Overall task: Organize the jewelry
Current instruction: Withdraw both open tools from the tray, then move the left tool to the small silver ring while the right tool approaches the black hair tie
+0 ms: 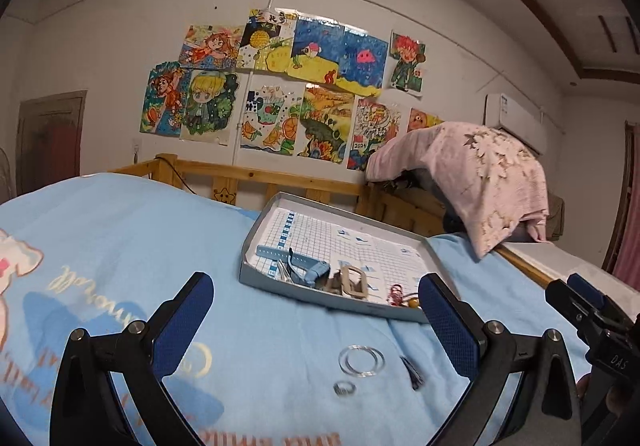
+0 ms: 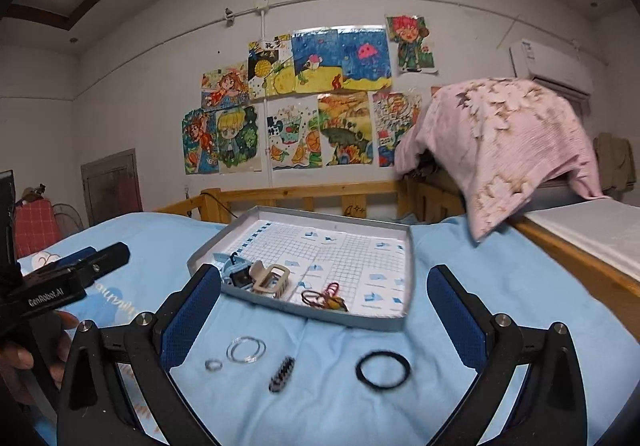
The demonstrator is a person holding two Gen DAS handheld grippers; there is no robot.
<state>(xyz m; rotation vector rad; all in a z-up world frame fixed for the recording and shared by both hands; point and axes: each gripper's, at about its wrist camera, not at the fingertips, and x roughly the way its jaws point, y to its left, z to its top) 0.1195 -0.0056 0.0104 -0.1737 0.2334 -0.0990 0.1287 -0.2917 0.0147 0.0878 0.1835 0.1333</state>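
While both grippers hang over the blue bedsheet (image 2: pixel 460 266), neither holds anything: left gripper (image 1: pixel 316 320) has its fingers spread wide, right gripper (image 2: pixel 326 312) likewise wide open. Grey tray (image 2: pixel 408 274) sits on the sheet just past the fingertips, its floor a grid-printed paper. Inside, along the near edge: a blue watch strap (image 1: pixel 294 260), a beige claw clip (image 2: pixel 269 277), a small heap of hair ties (image 2: pixel 322 296) (red, brown, yellow bits, hard to separate). On the sheet in front of the tray, left to right in the right wrist view: small ring (image 2: pixel 213 364), clear bangles (image 2: pixel 246 349) stacked together, dark small clip (image 2: pixel 282 374), black hair tie (image 2: pixel 383 369). All four lie apart from each other, between the right gripper's fingers. Pink blanket (image 2: pixel 508 142) drapes over the wooden bed rail (image 2: pixel 304 192) behind.
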